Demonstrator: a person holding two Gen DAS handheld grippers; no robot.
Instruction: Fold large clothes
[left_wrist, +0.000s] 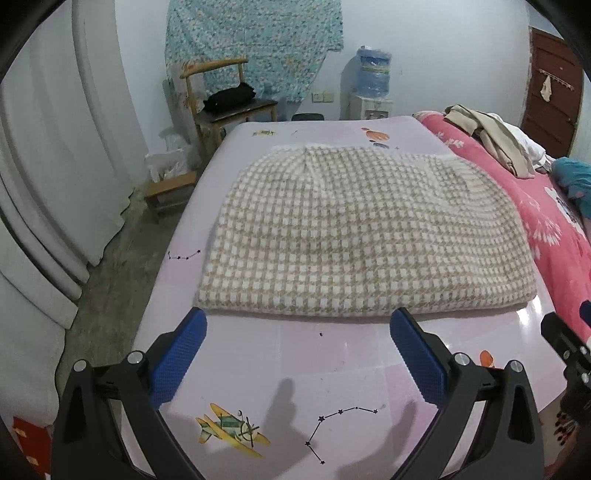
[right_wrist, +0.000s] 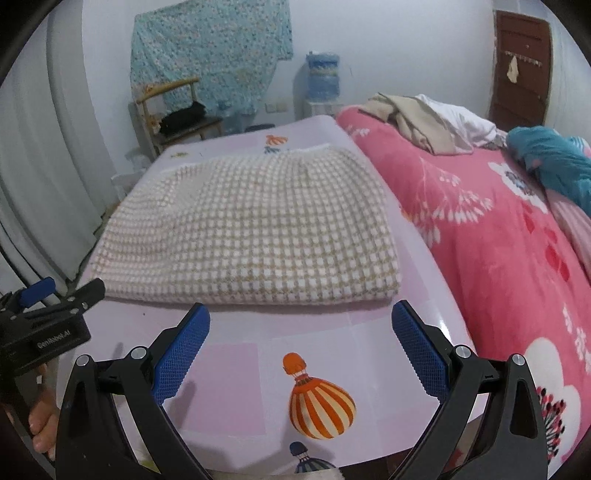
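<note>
A folded checked garment (left_wrist: 332, 236) is seen lying flat mid-frame on the pink table (left_wrist: 295, 369). The left gripper (left_wrist: 297, 325) is held wide and empty at the lower frame, just short of the garment's near edge. The right gripper (right_wrist: 301, 321) is likewise spread wide, gripping nothing.

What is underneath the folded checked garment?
The folded checked garment lies on a glossy pink printed table cover, its balloon and star prints showing around it. Whatever prints or items sit directly beneath the garment are covered. Both claws hover open, short of it.
</note>
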